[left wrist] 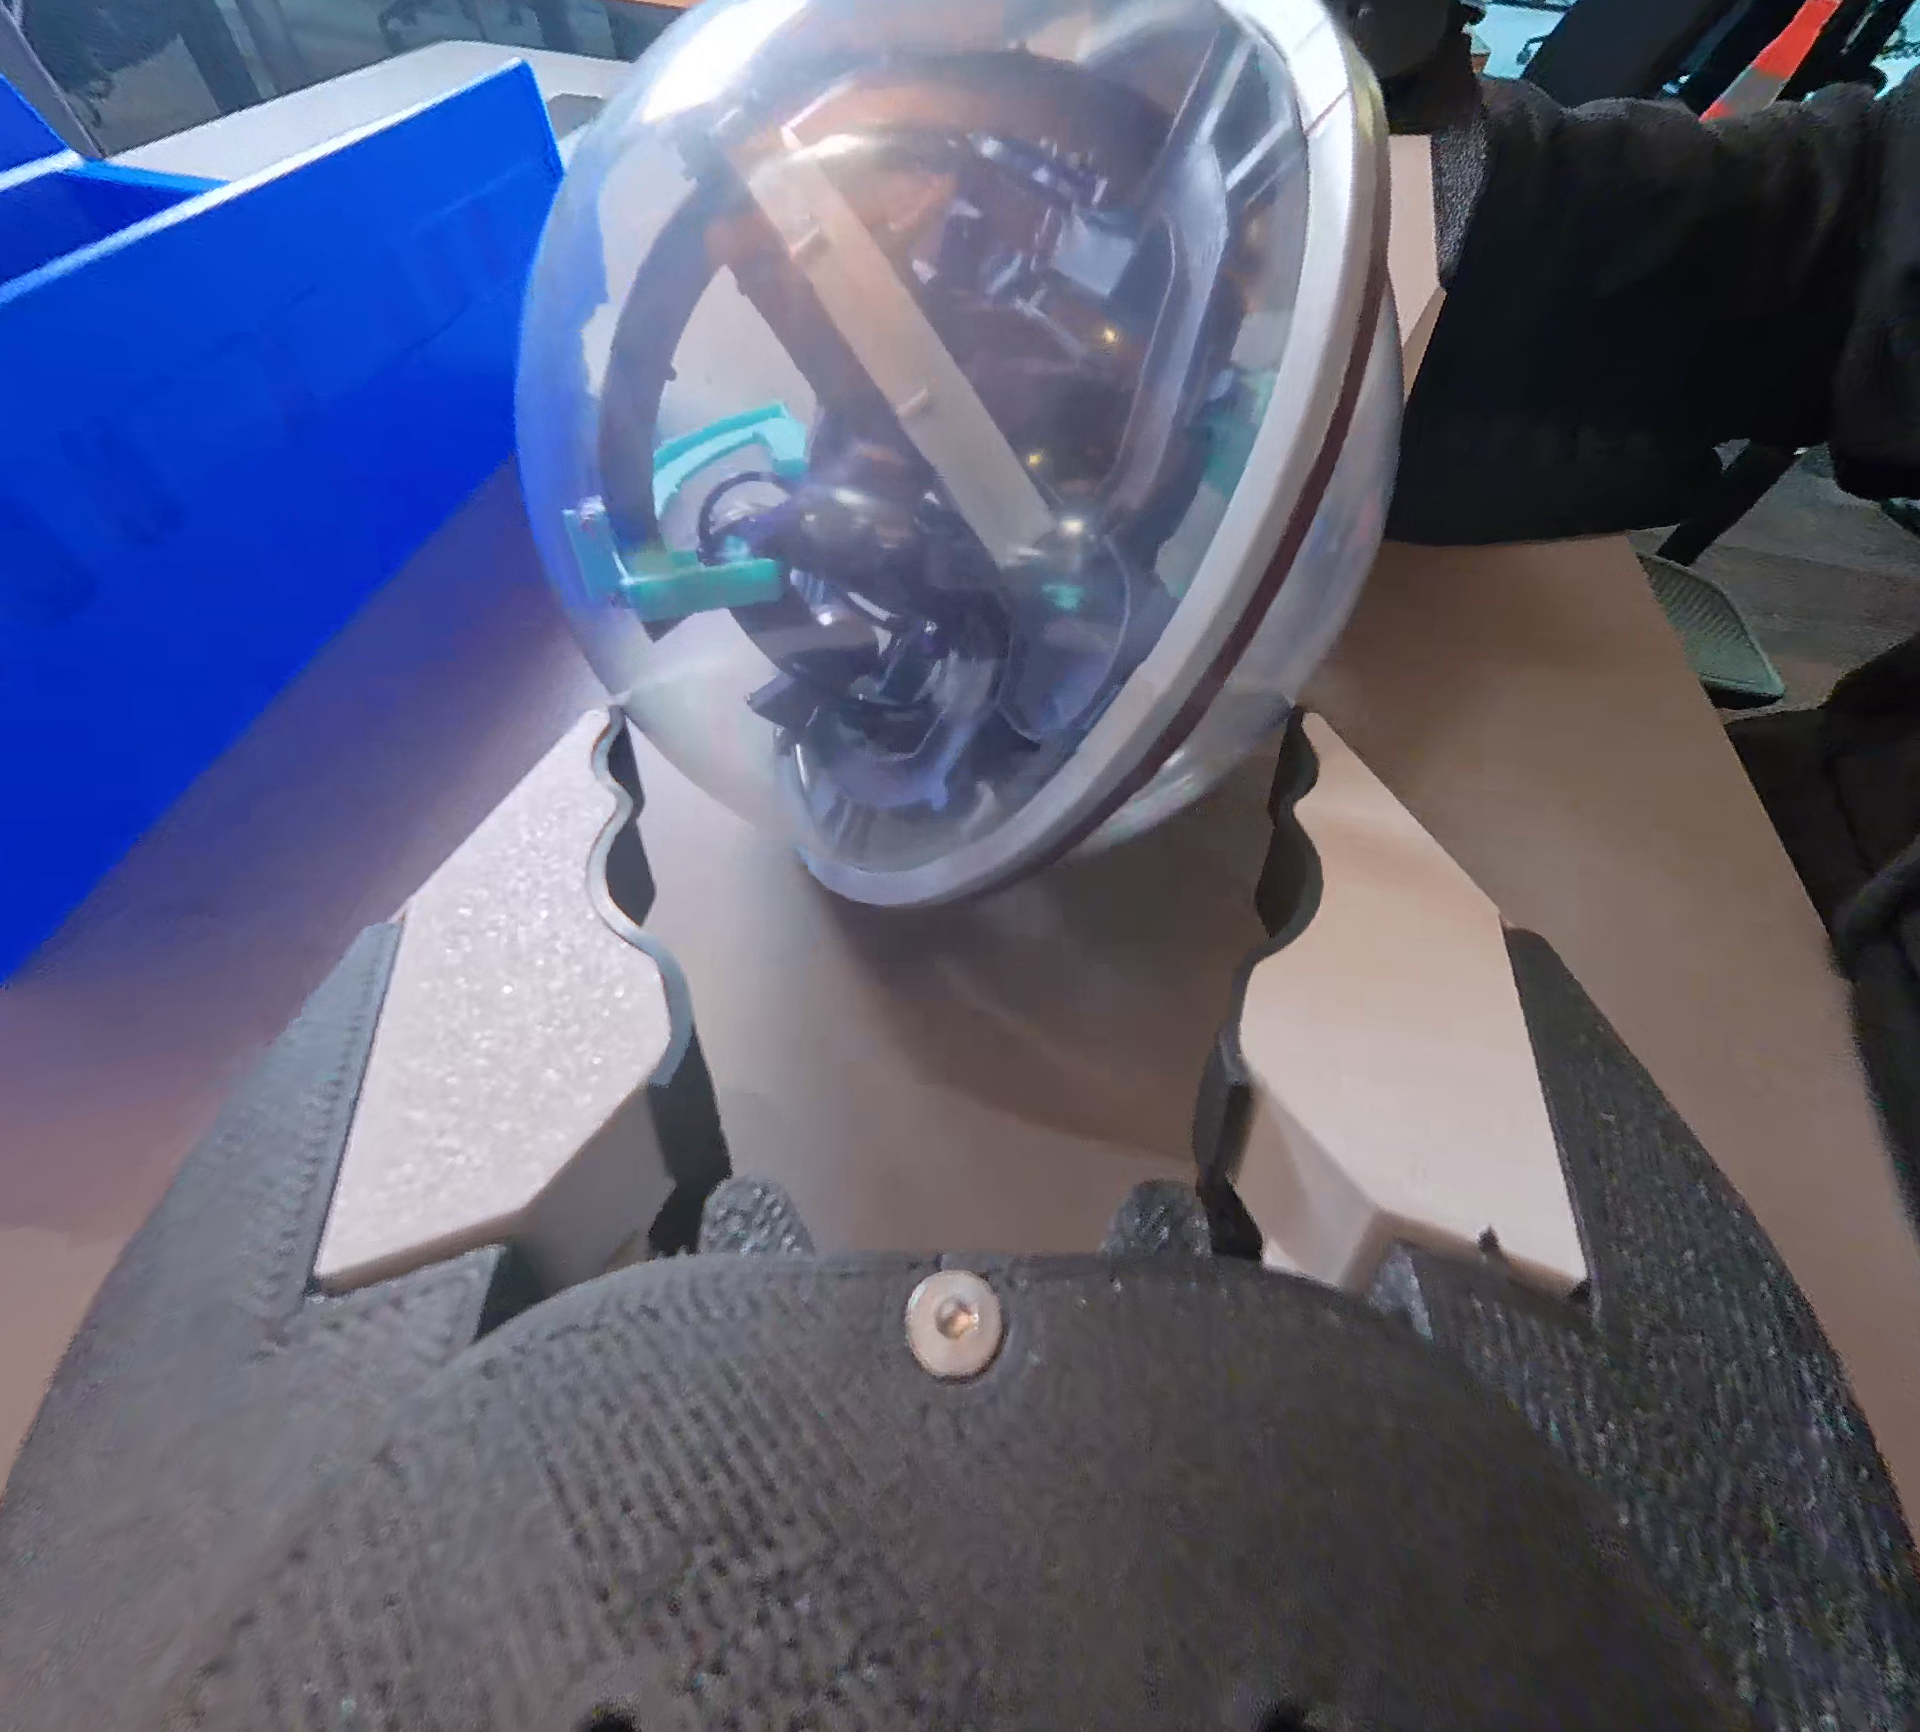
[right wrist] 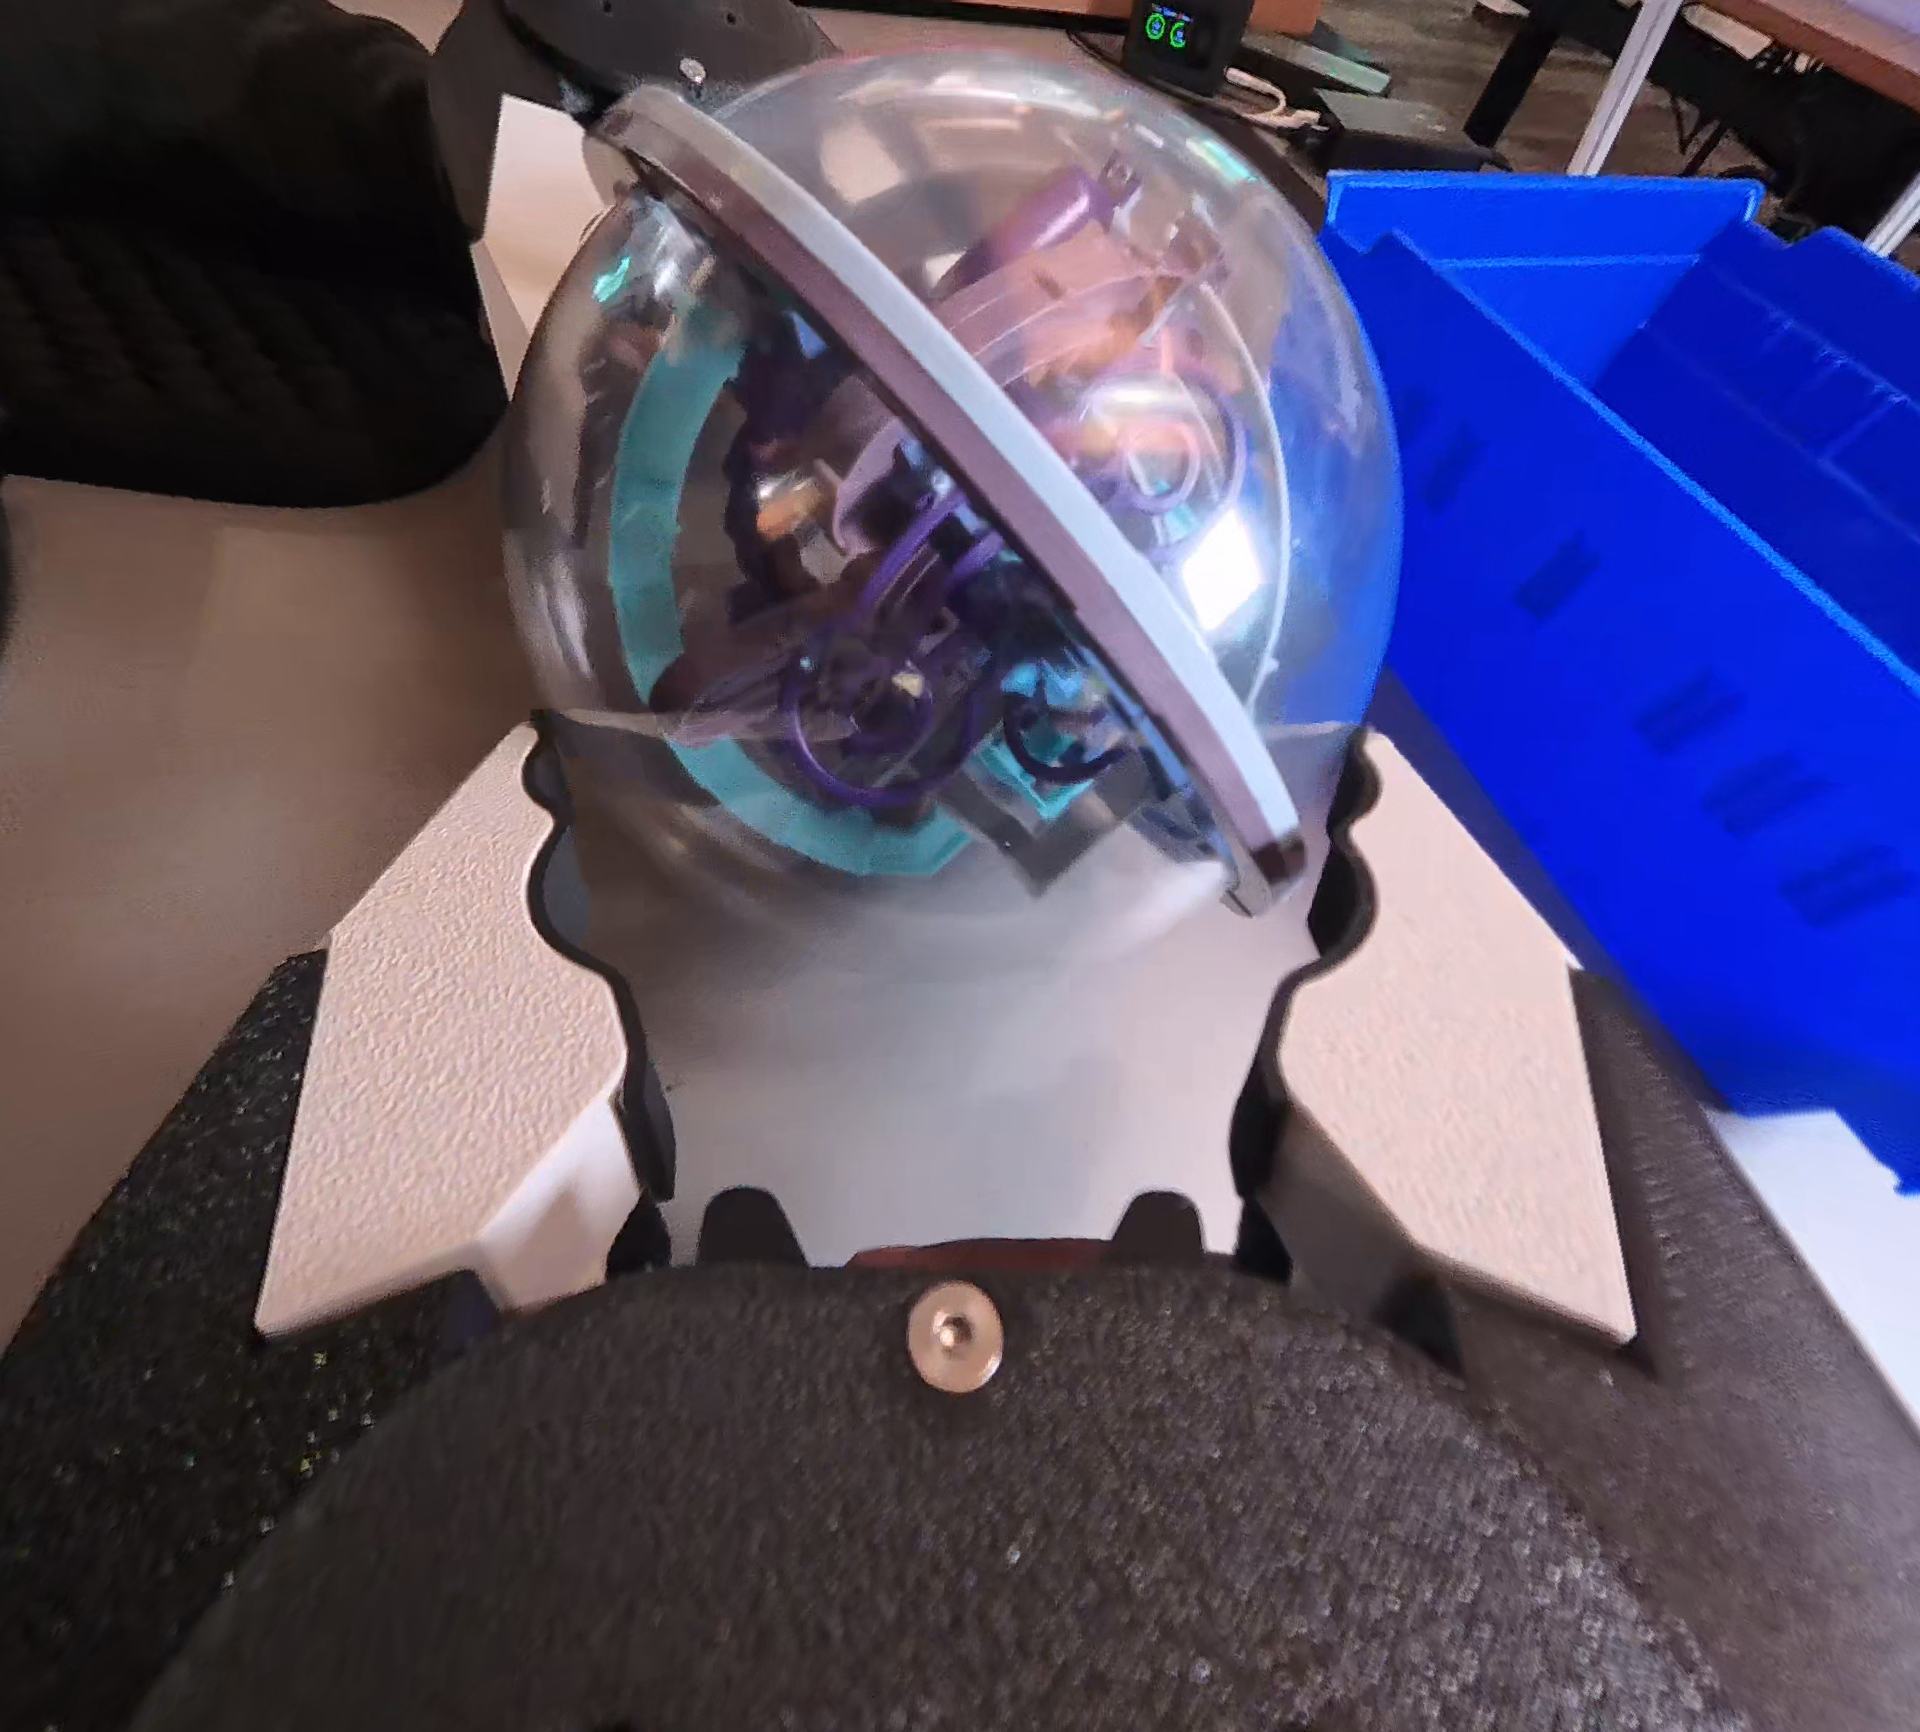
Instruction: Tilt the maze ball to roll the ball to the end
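Fingers [left wrist: 613, 809] of both grippers clasp maze ball [left wrist: 935, 394], blue bin [right wrist: 1662, 643] just beside.

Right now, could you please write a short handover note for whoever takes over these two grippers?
Left gripper: jaws wide, pressing one side of the maze ball.
Right gripper: the same on the opposite side.
The maze ball is held between them above the table, its seam band tilted; blue bin beside it.
Done: ball picked up and tilted.
Left: the small inner ball can't be made out, so find it, then keep tilting to the end.
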A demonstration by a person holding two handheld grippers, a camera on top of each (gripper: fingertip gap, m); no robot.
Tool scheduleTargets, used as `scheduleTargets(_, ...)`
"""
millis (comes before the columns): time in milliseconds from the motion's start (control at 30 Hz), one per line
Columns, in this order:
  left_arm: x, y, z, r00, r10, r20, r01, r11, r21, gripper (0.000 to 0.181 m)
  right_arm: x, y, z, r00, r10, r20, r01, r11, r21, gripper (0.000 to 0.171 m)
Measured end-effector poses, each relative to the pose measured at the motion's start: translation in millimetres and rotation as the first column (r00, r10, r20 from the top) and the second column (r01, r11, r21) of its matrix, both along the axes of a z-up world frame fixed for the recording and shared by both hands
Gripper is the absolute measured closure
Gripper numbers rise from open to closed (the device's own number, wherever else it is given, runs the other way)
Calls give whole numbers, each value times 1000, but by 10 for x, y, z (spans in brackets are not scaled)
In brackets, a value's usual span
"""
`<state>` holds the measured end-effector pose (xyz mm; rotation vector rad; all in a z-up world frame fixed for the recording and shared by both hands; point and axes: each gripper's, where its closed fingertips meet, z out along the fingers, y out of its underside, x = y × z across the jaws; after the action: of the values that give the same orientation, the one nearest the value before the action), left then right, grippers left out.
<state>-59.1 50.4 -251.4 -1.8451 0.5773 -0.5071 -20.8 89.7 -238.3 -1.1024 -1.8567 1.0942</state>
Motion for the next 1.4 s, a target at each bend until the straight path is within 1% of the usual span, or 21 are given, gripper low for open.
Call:
scheduleTargets(100,9,7,-68,1000,-1,6,1,999,-46,60,-43,-10,57,1000,11,-7,-11,1000,-14,30)
scheduleTargets(233,-6,5,-67,1000,2,12,-1,998,-55,59,-64,-16,80,1000,15,26,-14,1000,-20,30)
scheduleTargets(433,-62,42,79,999,27,-22,-26,998,58,53,-86,-4,65,998,18,54,-12,995,-99,34)
scheduleTargets(533,-85,83,148,997,42,-62,-34,992,125,48,-130,-8,95,998,13,69,-4,991,-132,34)
scheduleTargets(600,-105,118,152,997,49,-59,-41,990,131,44,-169,-5,107,994,1,106,16,988,-156,34)
scheduleTargets(667,-132,135,165,999,45,7,-45,993,107,43,-214,1,144,990,-18,142,46,979,-199,34)
scheduleTargets(733,-151,134,166,994,42,97,-46,998,37,43,-265,3,212,986,-35,161,76,963,-259,33)
scheduleTargets(833,-158,120,122,981,38,190,-30,999,-44,43,-312,10,293,993,-39,112,69,956,-285,34)
scheduleTargets(933,-147,115,119,965,34,260,-12,996,-85,45,-272,-12,271,999,-3,51,16,967,-255,27)
scheduleTargets(1000,-159,132,145,951,42,305,-13,995,-98,48,-216,16,206,1000,7,20,-4,985,-174,26)
scheduleTargets(1067,-156,144,165,938,41,345,-2,994,-114,50,-202,50,114,1000,-6,15,7,997,-74,25)
scheduleTargets(1167,-145,151,148,921,40,388,19,989,-148,50,-288,83,74,999,-53,-9,53,999,-13,24)
scheduleTargets(1300,-125,114,99,889,41,457,73,971,-229,51,-316,52,125,1000,-31,2,31,995,-92,25)
scheduleTargets(1367,-133,75,60,912,13,410,89,969,-231,54,-304,39,129,1000,-21,22,23,992,-121,26)
scheduleTargets(1400,-152,59,65,930,-5,368,84,976,-199,54,-300,36,130,999,-20,31,24,991,-131,27)
